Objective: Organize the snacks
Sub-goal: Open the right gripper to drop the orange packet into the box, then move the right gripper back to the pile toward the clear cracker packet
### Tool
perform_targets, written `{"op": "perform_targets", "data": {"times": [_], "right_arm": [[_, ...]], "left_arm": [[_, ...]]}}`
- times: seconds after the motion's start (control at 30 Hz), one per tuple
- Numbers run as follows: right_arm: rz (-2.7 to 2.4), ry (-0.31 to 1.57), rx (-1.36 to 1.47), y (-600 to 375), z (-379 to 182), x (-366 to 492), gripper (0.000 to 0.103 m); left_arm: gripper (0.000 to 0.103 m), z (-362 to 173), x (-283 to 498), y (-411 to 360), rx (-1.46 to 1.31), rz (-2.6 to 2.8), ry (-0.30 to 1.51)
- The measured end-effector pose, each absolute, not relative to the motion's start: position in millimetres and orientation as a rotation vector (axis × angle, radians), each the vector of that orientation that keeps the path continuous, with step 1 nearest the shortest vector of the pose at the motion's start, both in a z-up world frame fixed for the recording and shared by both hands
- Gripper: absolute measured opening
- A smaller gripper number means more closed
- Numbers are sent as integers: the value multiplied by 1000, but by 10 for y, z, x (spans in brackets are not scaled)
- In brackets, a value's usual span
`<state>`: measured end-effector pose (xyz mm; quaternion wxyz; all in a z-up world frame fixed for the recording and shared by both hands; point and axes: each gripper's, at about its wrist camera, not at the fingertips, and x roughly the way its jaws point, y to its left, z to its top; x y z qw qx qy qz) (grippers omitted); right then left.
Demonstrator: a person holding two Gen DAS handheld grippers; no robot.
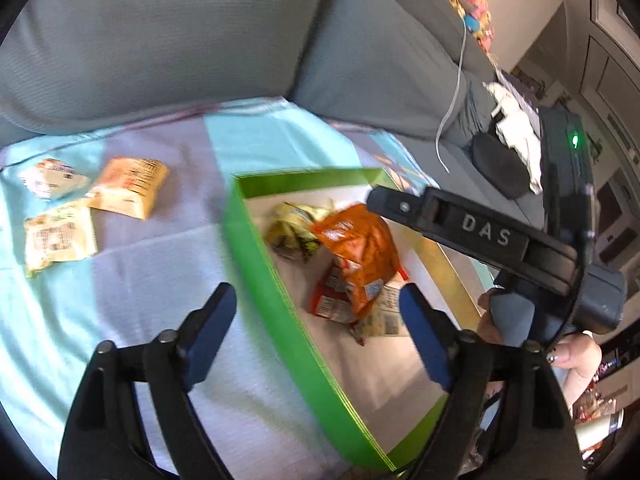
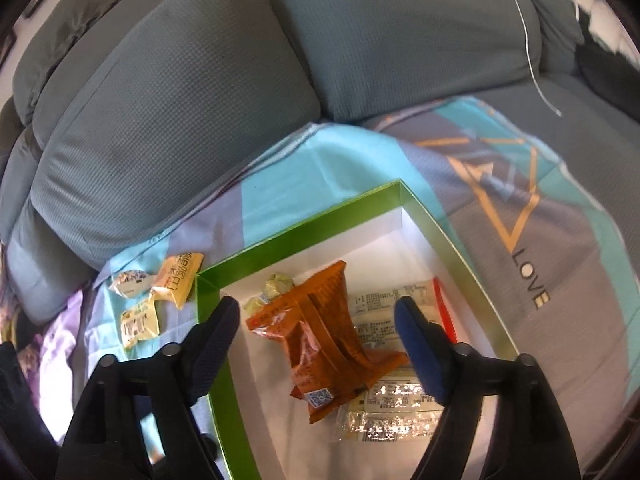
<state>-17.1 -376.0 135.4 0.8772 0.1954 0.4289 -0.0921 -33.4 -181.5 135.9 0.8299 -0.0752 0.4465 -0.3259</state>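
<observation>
A green box (image 1: pixel 276 280) with a white floor lies on the cloth-covered sofa seat; it also shows in the right wrist view (image 2: pixel 224 360). Inside lie an orange snack pack (image 1: pixel 360 248) (image 2: pixel 320 332), a crumpled yellow-green pack (image 1: pixel 294 228) (image 2: pixel 274 284) and flat packs with printed labels (image 2: pixel 384 404). Three snack packs lie on the cloth left of the box: a white one (image 1: pixel 52 178), a yellow one (image 1: pixel 130 188) and a pale one (image 1: pixel 58 238). My left gripper (image 1: pixel 316 320) is open and empty over the box's left wall. My right gripper (image 2: pixel 316 328) is open and empty above the orange pack.
Grey sofa cushions (image 2: pixel 180 100) rise behind the seat. The cloth (image 2: pixel 520 240) has blue and grey panels and an orange triangle print. The right gripper's body (image 1: pixel 480 232) and the hand holding it show in the left wrist view. A white cable (image 1: pixel 452 120) hangs over the cushion.
</observation>
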Motion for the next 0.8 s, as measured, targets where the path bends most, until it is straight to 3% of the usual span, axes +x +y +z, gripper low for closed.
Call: {"op": "perform_targets", "data": {"times": [0.07,0.3,0.43,0.8], "right_arm": [[-192,885,377,-3694,1386,-168,84],[-202,887,264,-3375,1443,-130,85],[-186,879,190,-3145,1474,-115,85],[-94,852,143,-2449,1497,97,85]], "left_arm": [[93,1359,-340,-1611,-173,-644,930],[93,1232,-78,-714,-130,-409,910],[93,993,110,-60,-290,-285,887],[92,743,503,488,-453,-188,940]]}}
